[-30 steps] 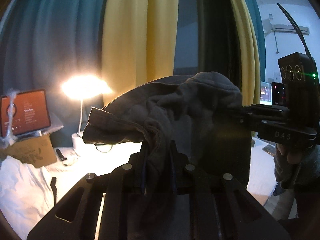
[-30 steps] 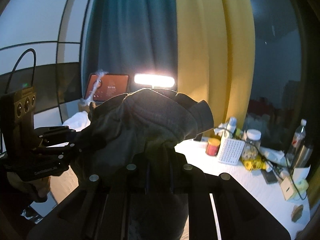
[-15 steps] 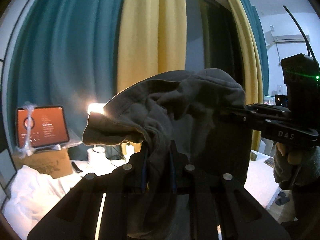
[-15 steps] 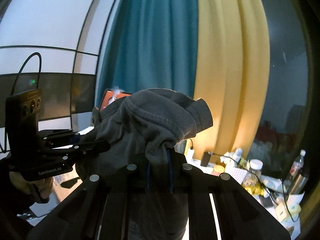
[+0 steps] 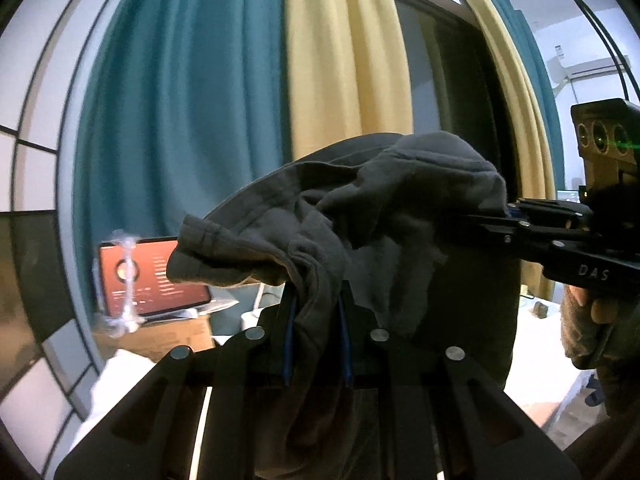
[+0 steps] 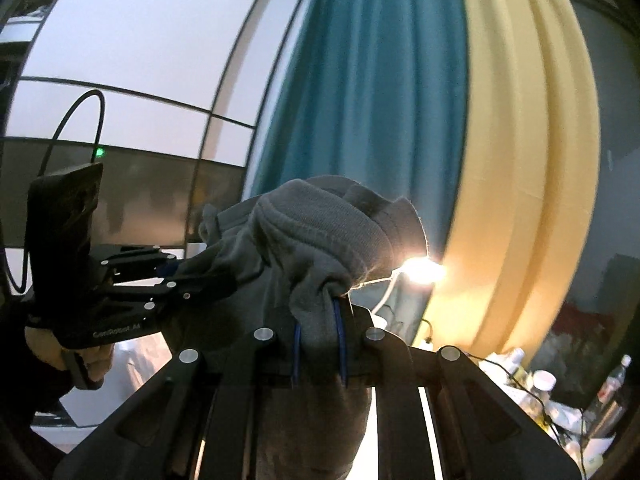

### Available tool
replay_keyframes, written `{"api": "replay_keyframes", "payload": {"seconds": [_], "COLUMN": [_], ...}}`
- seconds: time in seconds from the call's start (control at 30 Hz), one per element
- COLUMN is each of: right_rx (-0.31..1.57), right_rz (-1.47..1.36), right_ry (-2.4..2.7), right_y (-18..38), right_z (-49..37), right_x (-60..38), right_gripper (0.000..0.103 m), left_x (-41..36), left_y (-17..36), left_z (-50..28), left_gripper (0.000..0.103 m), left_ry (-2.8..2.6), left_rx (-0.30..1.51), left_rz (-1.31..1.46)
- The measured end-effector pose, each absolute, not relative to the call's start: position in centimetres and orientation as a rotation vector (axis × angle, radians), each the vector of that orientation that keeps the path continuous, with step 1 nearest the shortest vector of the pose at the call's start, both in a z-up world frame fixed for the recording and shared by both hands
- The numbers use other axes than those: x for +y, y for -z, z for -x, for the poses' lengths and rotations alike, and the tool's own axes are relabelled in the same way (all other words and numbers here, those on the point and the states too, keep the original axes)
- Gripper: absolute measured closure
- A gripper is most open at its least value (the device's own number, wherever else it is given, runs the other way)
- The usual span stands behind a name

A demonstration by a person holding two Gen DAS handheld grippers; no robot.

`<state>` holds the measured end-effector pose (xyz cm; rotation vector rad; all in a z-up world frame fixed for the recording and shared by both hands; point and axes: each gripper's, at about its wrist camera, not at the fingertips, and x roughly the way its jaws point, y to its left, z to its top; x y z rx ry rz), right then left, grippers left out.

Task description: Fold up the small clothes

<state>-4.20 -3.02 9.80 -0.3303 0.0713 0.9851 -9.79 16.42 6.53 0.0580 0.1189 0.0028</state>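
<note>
A grey garment (image 5: 360, 216) hangs bunched in mid-air, pinched between the left gripper (image 5: 316, 320) at 6 o'clock and the right gripper (image 5: 496, 216) at 3 o'clock, both clamped on its fabric; teal and yellow curtains (image 5: 280, 80) behind; a glowing tablet (image 5: 156, 280) at 9 o'clock.

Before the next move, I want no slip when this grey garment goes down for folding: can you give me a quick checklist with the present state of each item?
1. Left gripper clamped on the dark grey knit garment: ok, cloth is pinched between its blue-edged fingers.
2. Right gripper clamped on the garment: ok, a bunched fold sits between its fingers.
3. Garment spread flat between the grippers: not ok, it is crumpled and bunched.
4. Garment lifted off the surface: ok at the top; its lower hem is hidden.
5. Free landing space on the white tabletop: cannot tell, the garment and grippers block most of it.
6. Clutter of bottles and jars kept apart: ok.
</note>
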Motion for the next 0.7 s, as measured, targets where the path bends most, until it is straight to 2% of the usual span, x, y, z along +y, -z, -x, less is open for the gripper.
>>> {"api": "replay_keyframes", "payload": {"seconds": [0.37,0.7], "right_rx": [0.070,0.155], "right_rz": [0.357,0.352], "right_ry": [-1.084,-1.076], "right_y": [-8.7,-6.0], "right_z": [6.7,5.4], "right_x": [0.8,2.3], "right_gripper": [0.088,0.088], "left_x": [18.7,19.5], "left_y": [-6.1,-4.0], "left_z": [12.0,9.9], "left_gripper": [0.087,0.087], "left_ry": [-0.078,-0.053], "left_rx": [0.161,0.243], "left_rz": [-0.100,-0.071]}}
